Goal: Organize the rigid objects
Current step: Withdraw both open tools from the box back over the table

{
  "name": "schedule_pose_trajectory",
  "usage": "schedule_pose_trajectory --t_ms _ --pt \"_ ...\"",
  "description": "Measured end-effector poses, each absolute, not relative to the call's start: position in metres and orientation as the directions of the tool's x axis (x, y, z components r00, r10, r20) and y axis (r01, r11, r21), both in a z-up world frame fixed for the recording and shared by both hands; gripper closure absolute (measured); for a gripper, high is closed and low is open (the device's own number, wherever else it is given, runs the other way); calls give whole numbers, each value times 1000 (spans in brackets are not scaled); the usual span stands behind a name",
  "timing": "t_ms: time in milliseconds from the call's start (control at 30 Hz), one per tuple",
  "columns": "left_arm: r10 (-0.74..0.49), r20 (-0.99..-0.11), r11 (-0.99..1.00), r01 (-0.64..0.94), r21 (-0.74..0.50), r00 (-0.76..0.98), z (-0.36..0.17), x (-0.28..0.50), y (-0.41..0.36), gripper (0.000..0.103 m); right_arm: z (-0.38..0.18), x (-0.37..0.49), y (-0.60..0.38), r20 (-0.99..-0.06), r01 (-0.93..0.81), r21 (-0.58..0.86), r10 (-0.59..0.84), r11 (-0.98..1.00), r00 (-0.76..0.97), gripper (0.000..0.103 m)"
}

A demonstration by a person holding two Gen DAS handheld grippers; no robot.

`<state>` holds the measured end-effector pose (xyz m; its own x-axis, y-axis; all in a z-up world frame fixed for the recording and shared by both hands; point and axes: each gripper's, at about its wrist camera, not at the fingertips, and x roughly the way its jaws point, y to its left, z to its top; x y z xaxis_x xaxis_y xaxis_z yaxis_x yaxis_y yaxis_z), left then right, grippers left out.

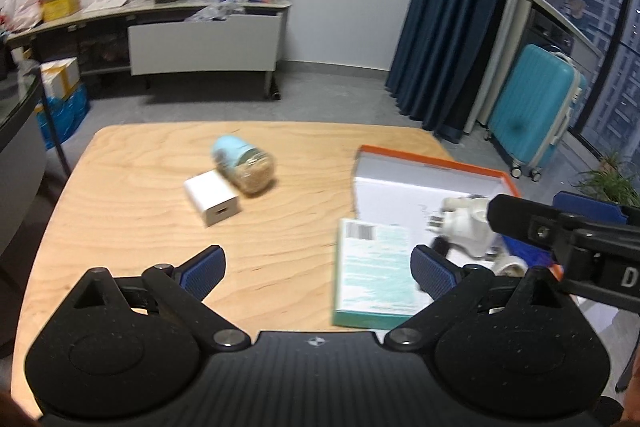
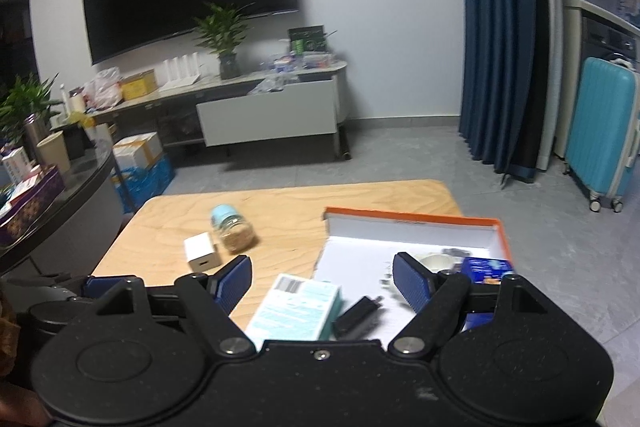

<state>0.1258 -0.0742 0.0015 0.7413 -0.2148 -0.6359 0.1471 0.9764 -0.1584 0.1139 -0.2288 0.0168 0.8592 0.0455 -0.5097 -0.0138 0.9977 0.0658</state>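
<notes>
On the wooden table (image 1: 132, 187) a jar (image 1: 244, 167) with a pale blue lid lies on its side, touching a white cube charger (image 1: 212, 201). At the right stands an orange-rimmed white box (image 1: 432, 163) holding a white plug adapter (image 1: 466, 227). A teal and white carton (image 1: 372, 267) lies at its near left corner. My left gripper (image 1: 316, 259) is open and empty over the table's near edge. My right gripper (image 2: 320, 265) is open too, above the carton (image 2: 296, 307) and a small black object (image 2: 360, 315). The jar (image 2: 232, 231) and charger (image 2: 202, 253) lie ahead to the left.
A blue packet (image 2: 486, 269) and a white round piece (image 2: 434, 261) sit in the box. Beyond the table are a sideboard (image 1: 204, 43) with clutter, a blue curtain (image 1: 452, 27) and a turquoise suitcase (image 1: 532, 115). A dark counter (image 2: 60, 195) stands at the left.
</notes>
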Motion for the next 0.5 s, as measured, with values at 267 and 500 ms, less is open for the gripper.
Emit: schedule_pose_trajectory --t_ms 267,500 --pt "-141 -671 986 43 -161 728 -17 143 -40 1 5 131 -208 -539 -65 64 90 996 837 11" --pt "-86 -682 982 -54 -182 727 -31 180 -24 1 -3 139 -206 -552 -81 76 110 994 827 11"
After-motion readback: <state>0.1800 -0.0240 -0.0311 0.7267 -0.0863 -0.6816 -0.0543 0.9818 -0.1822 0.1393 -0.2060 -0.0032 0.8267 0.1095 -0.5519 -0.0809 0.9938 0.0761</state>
